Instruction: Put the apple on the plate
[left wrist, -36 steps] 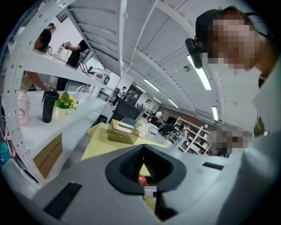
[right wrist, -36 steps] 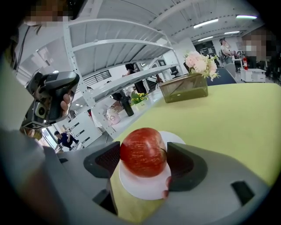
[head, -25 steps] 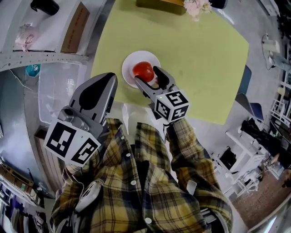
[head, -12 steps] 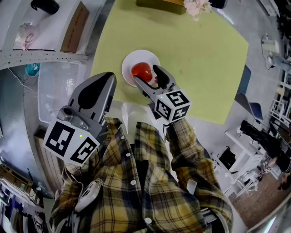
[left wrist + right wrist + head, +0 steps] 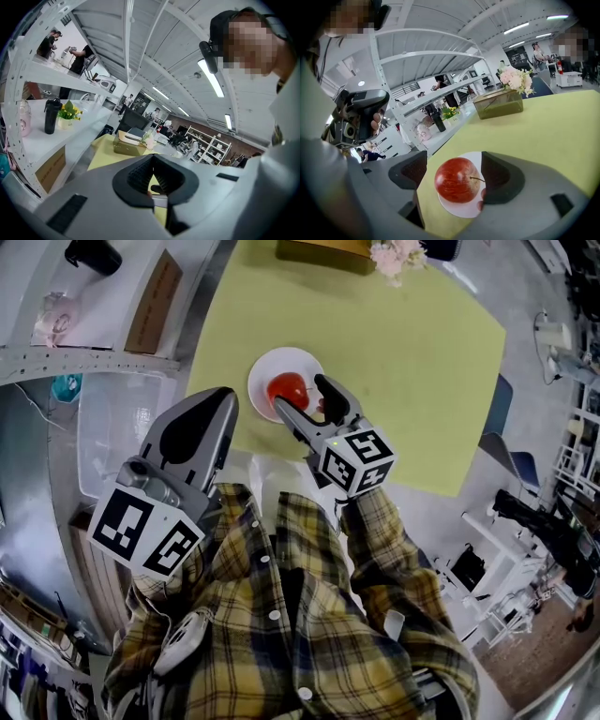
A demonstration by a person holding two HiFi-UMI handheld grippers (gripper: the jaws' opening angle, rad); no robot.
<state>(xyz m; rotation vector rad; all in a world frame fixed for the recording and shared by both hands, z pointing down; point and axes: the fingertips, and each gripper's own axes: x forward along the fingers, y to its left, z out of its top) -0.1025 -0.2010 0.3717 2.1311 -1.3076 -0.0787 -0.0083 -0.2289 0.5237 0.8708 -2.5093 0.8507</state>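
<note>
The apple [image 5: 457, 180] sits on the plate [image 5: 461, 209], which is on the bench [image 5: 403, 381]. The right gripper [image 5: 304, 399] has its jaws apart, one on each side of the apple, with a gap at one pad. The left gripper [image 5: 223, 399] is closed on nothing. The apple looks firm, smooth and rather heavy, and I think it can roll. A hold across its widest part seems the safest.

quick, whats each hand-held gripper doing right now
Left hand-held gripper: shut, holding nothing.
Right hand-held gripper: open, its jaws on either side of the apple, which sits on the plate.
</note>
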